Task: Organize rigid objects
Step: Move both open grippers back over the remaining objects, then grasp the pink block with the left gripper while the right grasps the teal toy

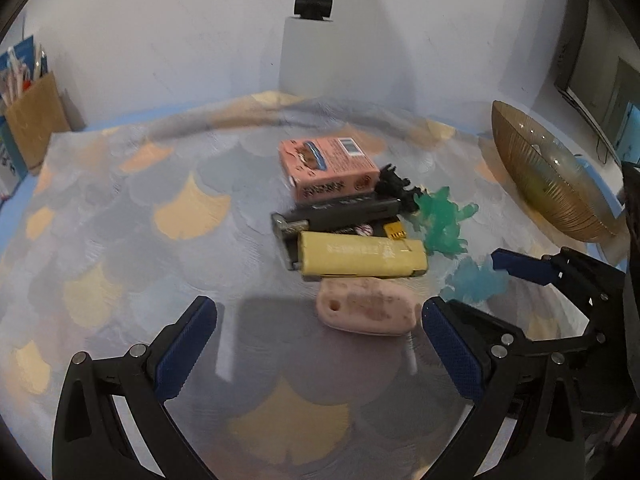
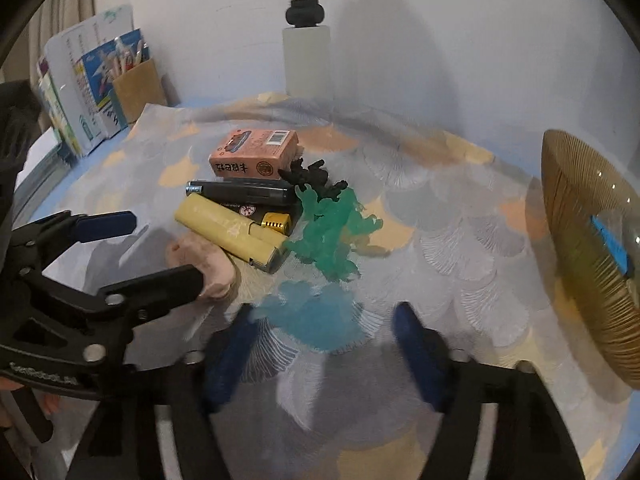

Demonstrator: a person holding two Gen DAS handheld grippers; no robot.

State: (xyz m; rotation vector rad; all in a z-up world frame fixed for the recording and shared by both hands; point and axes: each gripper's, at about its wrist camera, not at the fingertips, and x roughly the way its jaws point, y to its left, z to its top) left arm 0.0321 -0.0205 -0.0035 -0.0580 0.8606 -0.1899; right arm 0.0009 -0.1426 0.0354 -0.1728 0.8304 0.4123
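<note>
A pile lies mid-table: a pink box (image 1: 328,162) (image 2: 256,154), a dark grey case (image 1: 340,214) (image 2: 244,192), a yellow lighter (image 1: 362,258) (image 2: 230,232), a pink stone-like piece (image 1: 366,310) (image 2: 208,266), a black figure (image 1: 396,186) (image 2: 308,174), a green figure (image 1: 442,222) (image 2: 332,232) and a blue figure (image 1: 476,280) (image 2: 316,316). My left gripper (image 1: 320,350) (image 2: 160,246) is open and empty, just short of the pink piece. My right gripper (image 2: 324,352) (image 1: 512,264) is open, blurred, with the blue figure just ahead of its fingertips.
A ribbed gold bowl (image 1: 548,178) (image 2: 584,256) stands at the right with a blue item inside. A brown pen holder (image 1: 34,120) (image 2: 138,90) and booklets (image 2: 88,76) stand at the back left. A white post (image 1: 308,44) rises at the back wall.
</note>
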